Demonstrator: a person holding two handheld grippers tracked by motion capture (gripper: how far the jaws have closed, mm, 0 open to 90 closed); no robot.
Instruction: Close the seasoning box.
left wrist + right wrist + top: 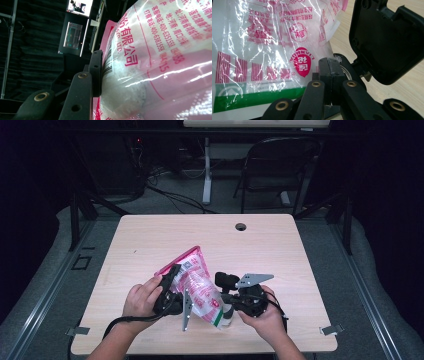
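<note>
The left gripper (pixel 172 290) clamped the one pink-and-white bag (pixel 200 287) of white grains, held tilted above the table (pixel 280 245). The right gripper (pixel 227 307), jaws closed together, sat just beside the bag's lower corner.

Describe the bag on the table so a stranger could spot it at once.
Start at the pale wooden table and look to its near edge, between the person's two hands. There a clear plastic bag stands tilted, with the left tool on one side and the right tool at its lower edge. It is the one soft, shiny thing, with pink print, a pink top, a green bottom band and white grains inside.
</note>
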